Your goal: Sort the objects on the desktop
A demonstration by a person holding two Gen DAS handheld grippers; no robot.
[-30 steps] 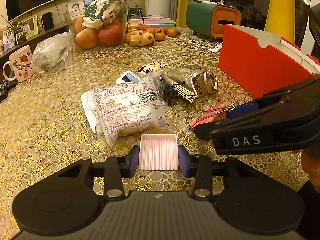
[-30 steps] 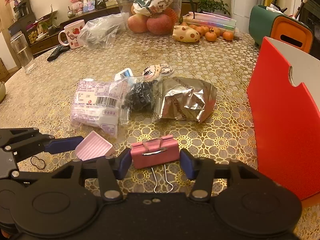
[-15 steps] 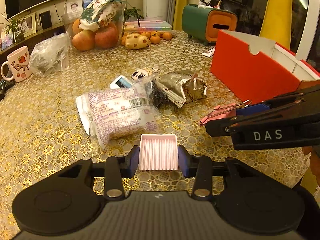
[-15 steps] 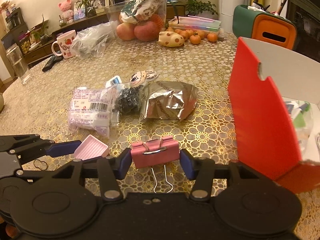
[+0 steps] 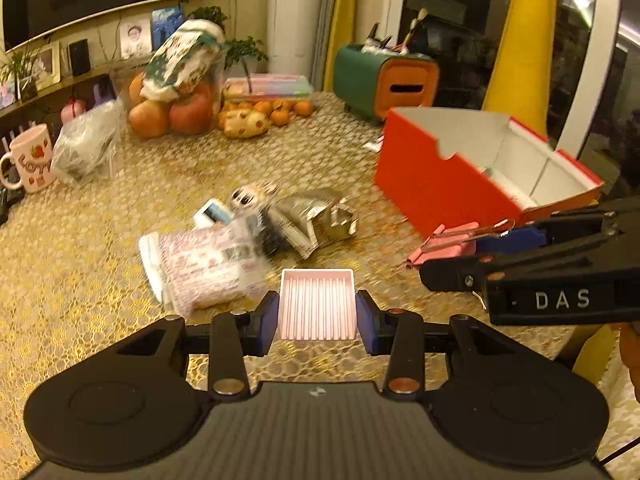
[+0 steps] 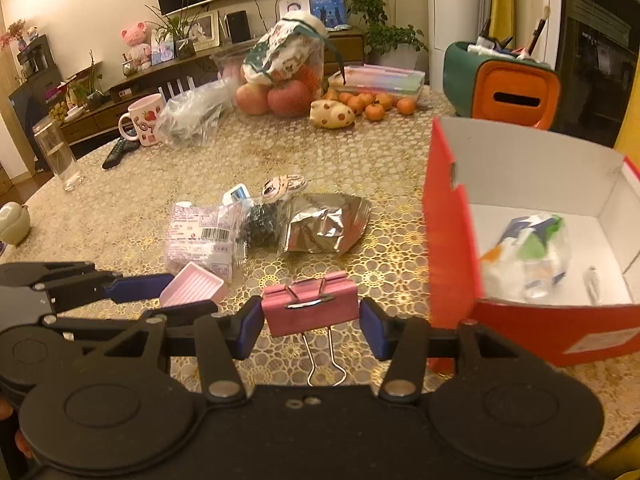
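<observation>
My left gripper [image 5: 317, 311] is shut on a small pink ribbed tray [image 5: 317, 303], lifted above the table. It shows again in the right wrist view, where the left gripper [image 6: 176, 292] carries the pink tray [image 6: 192, 285] at lower left. My right gripper [image 6: 311, 322] is shut on a pink binder clip [image 6: 310, 308] with its wire handles hanging down; the left wrist view has this clip [image 5: 444, 246] in the right gripper [image 5: 472, 256]. The red box [image 6: 452, 240] with a white inside stands open to the right and holds a plastic packet [image 6: 528, 256].
On the gold lace tablecloth lie a white printed pouch [image 6: 200, 236], a dark bag [image 6: 262, 224], a silver foil packet [image 6: 324, 226], a cartoon-face item [image 6: 284, 185] and a small white-blue item [image 6: 237, 194]. Farther back stand a fruit container [image 6: 280, 80], mandarins [image 6: 372, 106], a mug [image 6: 142, 120], a green-orange organiser [image 6: 504, 84].
Both grippers have risen with the tray and the clip still held. The table items look smaller, and the inside of the red box has come into view on the right.
</observation>
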